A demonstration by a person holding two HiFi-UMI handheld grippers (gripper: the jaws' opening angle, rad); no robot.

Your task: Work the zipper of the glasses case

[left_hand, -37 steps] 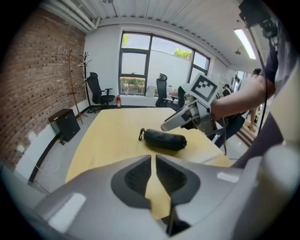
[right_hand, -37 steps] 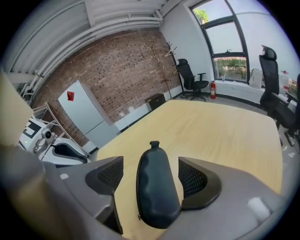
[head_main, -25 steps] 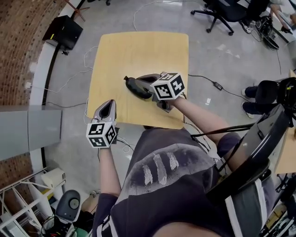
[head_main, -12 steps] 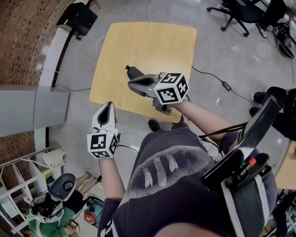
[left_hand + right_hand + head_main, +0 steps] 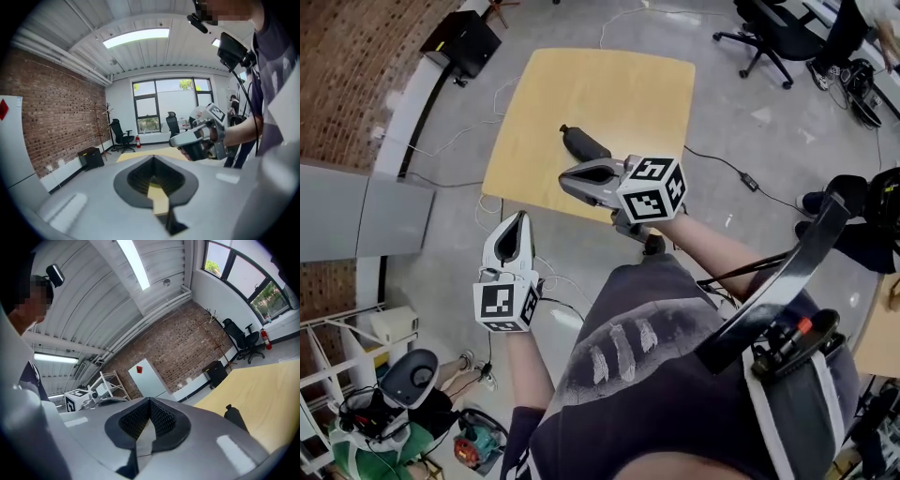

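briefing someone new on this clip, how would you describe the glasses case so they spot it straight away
Find the light wooden table on the grey floor in the head view. Lying on its near half is the glasses case, a small, long black shape. It is the only thing on the tabletop, and all dark, unlike the grey right gripper held near it.
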